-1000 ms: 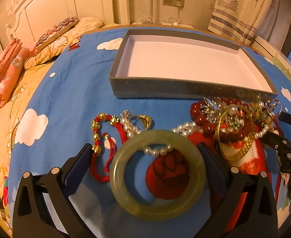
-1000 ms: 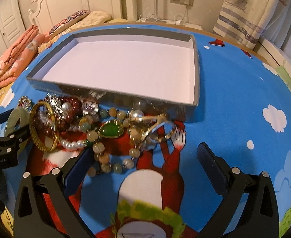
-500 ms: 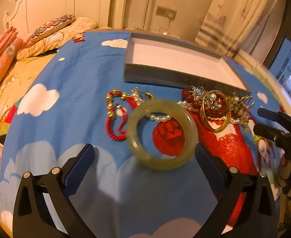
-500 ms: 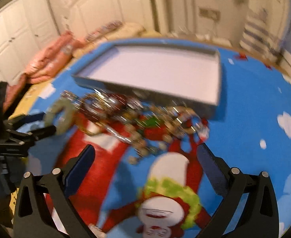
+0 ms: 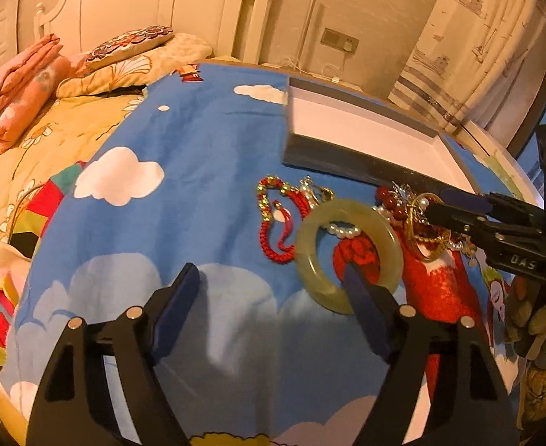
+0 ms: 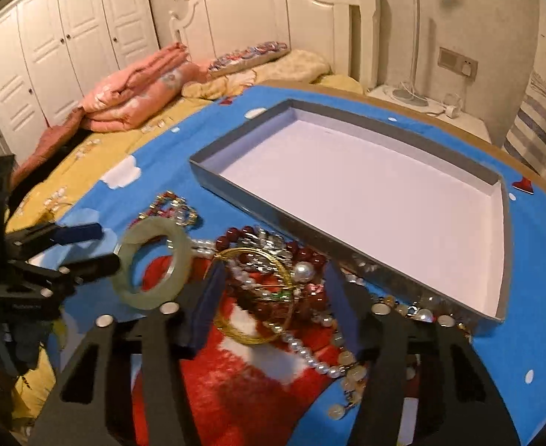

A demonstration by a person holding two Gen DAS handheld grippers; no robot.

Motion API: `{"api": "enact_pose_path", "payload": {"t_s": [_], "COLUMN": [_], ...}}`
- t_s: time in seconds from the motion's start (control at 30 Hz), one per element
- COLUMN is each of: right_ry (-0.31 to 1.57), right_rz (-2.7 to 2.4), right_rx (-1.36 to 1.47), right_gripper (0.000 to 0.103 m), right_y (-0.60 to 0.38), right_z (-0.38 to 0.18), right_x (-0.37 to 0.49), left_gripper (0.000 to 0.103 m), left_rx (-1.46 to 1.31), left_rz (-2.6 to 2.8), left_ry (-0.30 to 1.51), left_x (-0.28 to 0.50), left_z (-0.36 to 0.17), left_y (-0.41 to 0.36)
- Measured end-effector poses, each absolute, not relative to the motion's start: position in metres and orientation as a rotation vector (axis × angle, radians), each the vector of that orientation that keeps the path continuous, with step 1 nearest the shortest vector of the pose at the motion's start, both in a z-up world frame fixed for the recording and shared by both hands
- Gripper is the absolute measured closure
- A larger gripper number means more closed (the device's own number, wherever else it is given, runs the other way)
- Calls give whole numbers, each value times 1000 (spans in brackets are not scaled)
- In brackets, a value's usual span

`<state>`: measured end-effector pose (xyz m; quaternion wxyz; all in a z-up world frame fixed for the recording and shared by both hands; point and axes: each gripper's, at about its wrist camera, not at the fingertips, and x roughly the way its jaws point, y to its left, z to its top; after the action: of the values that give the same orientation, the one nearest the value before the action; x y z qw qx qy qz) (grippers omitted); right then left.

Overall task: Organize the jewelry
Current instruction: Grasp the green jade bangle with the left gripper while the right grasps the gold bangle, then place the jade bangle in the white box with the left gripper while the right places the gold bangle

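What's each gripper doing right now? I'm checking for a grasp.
Left gripper: open, jaws just closing, one finger through the jade bangle.
Right gripper: open, jaws just closing around the gold bangle, not gripping.

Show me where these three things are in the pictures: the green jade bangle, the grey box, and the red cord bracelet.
green jade bangle (image 5: 306,238), left wrist view, on its left rim.
grey box (image 6: 384,182), right wrist view, on its bare white floor.
red cord bracelet (image 5: 267,239), left wrist view, on the left side of the cord.
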<state>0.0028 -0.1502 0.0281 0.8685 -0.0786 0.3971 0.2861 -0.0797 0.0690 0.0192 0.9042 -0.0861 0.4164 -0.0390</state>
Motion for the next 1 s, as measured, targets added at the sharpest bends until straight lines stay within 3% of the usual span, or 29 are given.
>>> {"api": "enact_pose_path", "payload": {"t_s": [0.2, 0.37, 0.43, 0.57, 1.0], "right_ry": [832, 794, 773, 719, 670], "right_rz": [580, 540, 547, 548, 543], "right_rx": [-218, -256, -235, -201, 25], "right_gripper": [77, 92, 94, 93, 93], "right_y": [-142, -139, -142, -148, -187], "right_z": [21, 16, 18, 23, 33], "right_x": [5, 1, -3, -13, -17], "left_gripper": [45, 50, 68, 86, 89], "left_rx": [-120, -23, -11, -13, -132], "left_rz": [-93, -56, -62, -52, -52], "left_ry": [885, 890, 884, 875, 805], "left_x": [-65, -57, -57, -55, -73], "left_z": [17, 13, 13, 12, 20], "left_y": [50, 34, 33, 36, 50]}}
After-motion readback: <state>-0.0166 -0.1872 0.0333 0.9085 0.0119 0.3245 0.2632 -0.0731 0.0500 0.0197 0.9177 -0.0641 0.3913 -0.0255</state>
